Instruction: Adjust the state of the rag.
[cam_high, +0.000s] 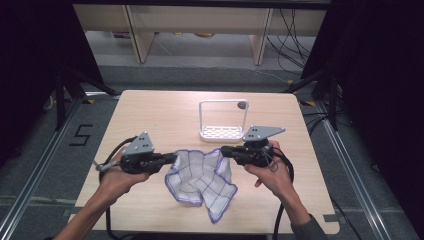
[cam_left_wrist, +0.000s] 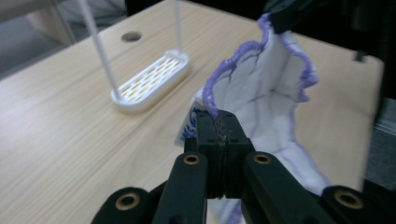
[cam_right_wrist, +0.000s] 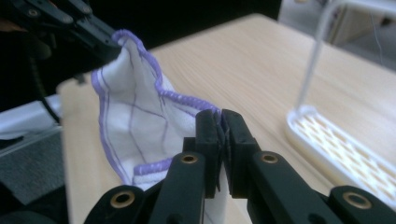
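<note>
A white cloth (cam_high: 200, 177) with purple hem and thin purple check lines hangs between both grippers above the wooden table (cam_high: 150, 115); its lower part rests on the tabletop. My left gripper (cam_high: 174, 159) is shut on the cloth's left edge; in the left gripper view the hem (cam_left_wrist: 212, 95) runs into the closed jaws of the left gripper (cam_left_wrist: 223, 122). My right gripper (cam_high: 223, 150) is shut on the cloth's right edge, and the right gripper view shows the cloth (cam_right_wrist: 135, 116) pinched in the right gripper (cam_right_wrist: 220, 119). The other gripper's black jaws (cam_right_wrist: 100, 44) hold the far corner.
A white wire rack (cam_high: 223, 119) with a slotted base stands on the table behind the cloth, also seen as the rack (cam_left_wrist: 149, 81) and the rack (cam_right_wrist: 341, 144). A round hole (cam_left_wrist: 131, 36) is in the tabletop. Cables and wooden furniture legs lie beyond the table.
</note>
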